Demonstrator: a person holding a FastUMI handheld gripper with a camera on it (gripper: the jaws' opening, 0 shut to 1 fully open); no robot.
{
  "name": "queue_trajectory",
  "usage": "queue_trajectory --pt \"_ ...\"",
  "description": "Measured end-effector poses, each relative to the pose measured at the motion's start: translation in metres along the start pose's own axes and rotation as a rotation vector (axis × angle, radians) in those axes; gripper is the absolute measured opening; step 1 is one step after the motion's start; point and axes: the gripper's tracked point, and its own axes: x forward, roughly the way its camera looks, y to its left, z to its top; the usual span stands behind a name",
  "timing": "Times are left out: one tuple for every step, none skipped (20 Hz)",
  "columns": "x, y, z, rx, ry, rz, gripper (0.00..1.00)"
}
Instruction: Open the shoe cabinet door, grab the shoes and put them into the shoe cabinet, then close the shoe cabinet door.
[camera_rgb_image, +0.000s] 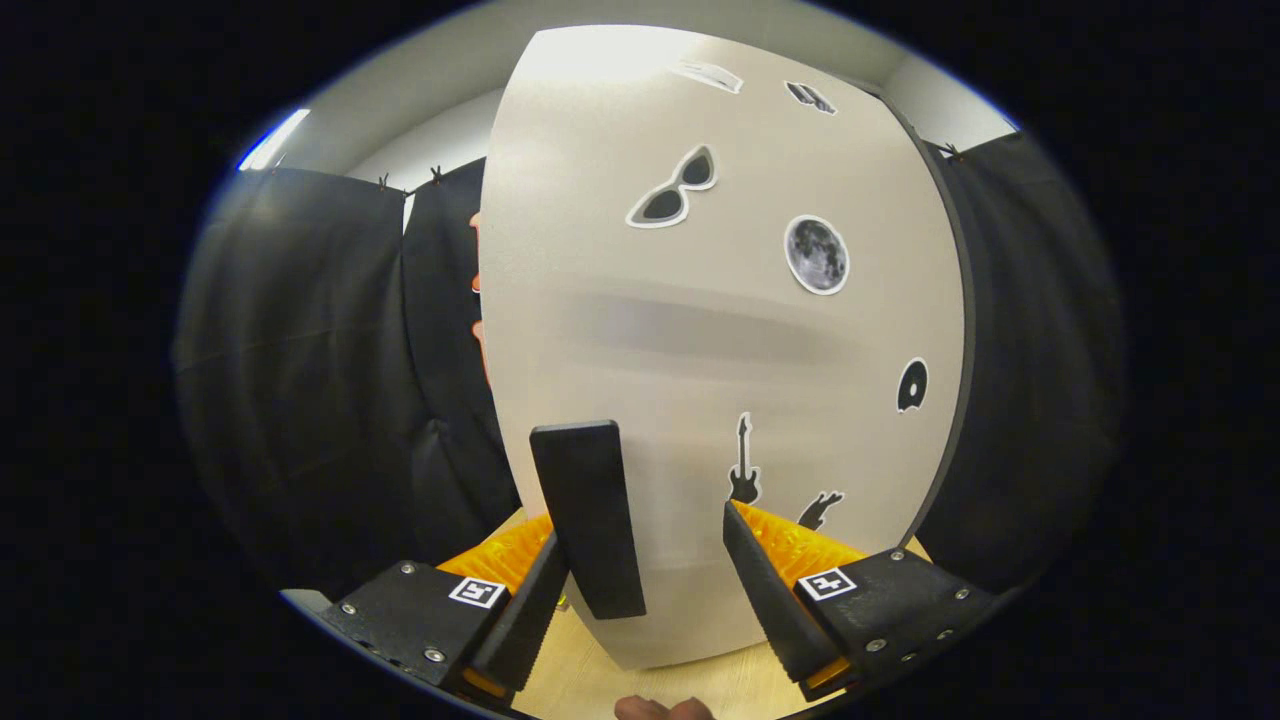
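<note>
Close against the white cabinet door, the gripper holds its jaws wide around the dark handle; stickers dot the door's right side.

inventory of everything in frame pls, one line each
cabinet door: 1, pale grey-white, straight ahead of the fingers
door handle: 1, black bar, on the door, between the fingers nearer the left one
stickers: several, moon, sunglasses, guitar and others, mostly black and grey, on the door
floor: 1, light wood, below the door
gripper: 1, fingers apart, handle between them, whether they touch it I cannot tell
</note>
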Motion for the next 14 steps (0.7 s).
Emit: queue_trajectory --pt "0.007 0.002 0.001 -0.012 -0.005 0.007 0.91" --pt "0.011 0.003 0.002 -0.019 -0.009 0.015 0.91" --pt "0.013 0.004 0.001 -0.016 -0.011 0.025 0.90" --pt "0.017 0.006 0.002 -0.005 -0.006 0.039 0.90" --pt "0.023 0.005 0.002 0.006 0.000 0.045 0.90" --pt "0.026 0.003 0.004 0.008 -0.012 0.041 0.91" --pt "0.032 0.001 0.003 0.007 -0.010 0.044 0.91" --pt "0.036 0.001 0.002 0.001 -0.012 0.051 0.92" --pt "0.038 0.002 0.003 -0.002 -0.012 0.057 0.92" --pt "0.039 0.003 0.003 -0.001 -0.013 0.061 0.93" --pt "0.040 0.004 0.003 0.002 -0.016 0.068 0.93" --pt "0.041 0.005 0.004 0.004 -0.020 0.073 0.94" --pt "0.042 0.004 0.005 0.004 -0.023 0.074 0.94" --pt "0.043 0.005 0.005 0.002 -0.025 0.074 0.95"
